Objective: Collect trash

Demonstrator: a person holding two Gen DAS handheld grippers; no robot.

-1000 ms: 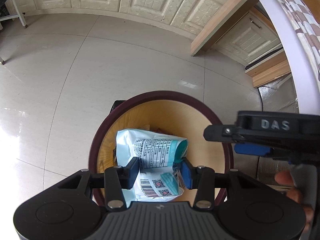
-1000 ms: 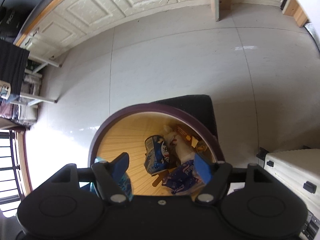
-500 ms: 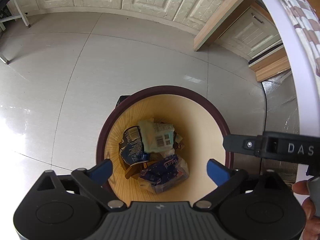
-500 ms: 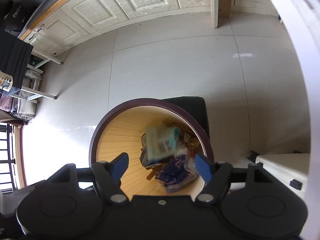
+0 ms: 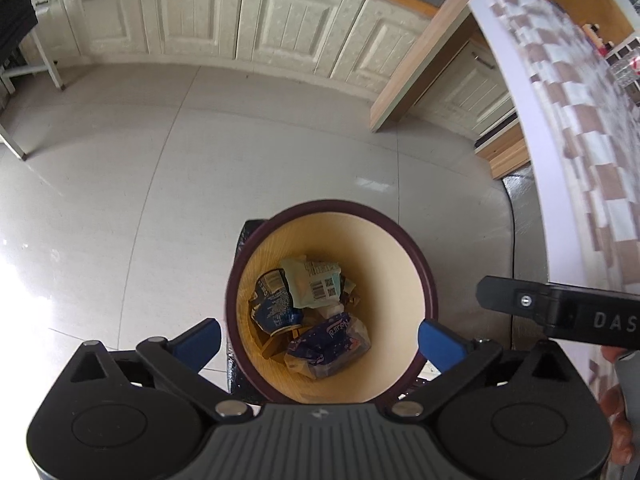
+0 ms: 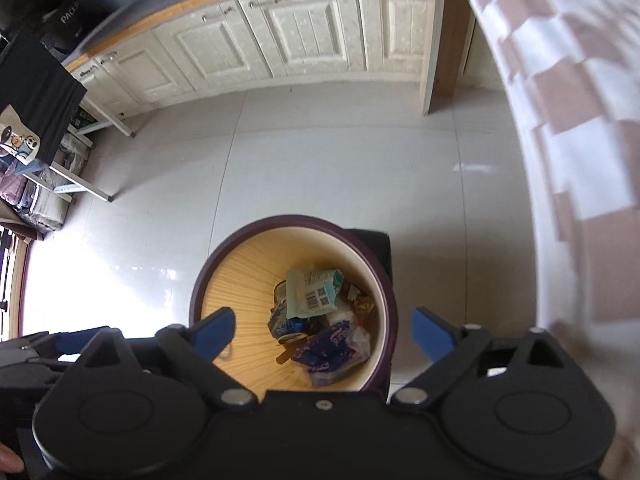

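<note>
Jaws wide on both, "DAS" on right gripper (image 5: 568,312)

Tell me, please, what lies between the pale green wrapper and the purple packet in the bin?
In the right wrist view, crumpled white plastic lies between the pale green wrapper and the purple packet.

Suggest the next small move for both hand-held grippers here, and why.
Probably lift both away toward the next piece of trash. The left hand-held gripper and right hand-held gripper hang open and empty over the bin, where the pale green wrapper lies on the pile.
</note>
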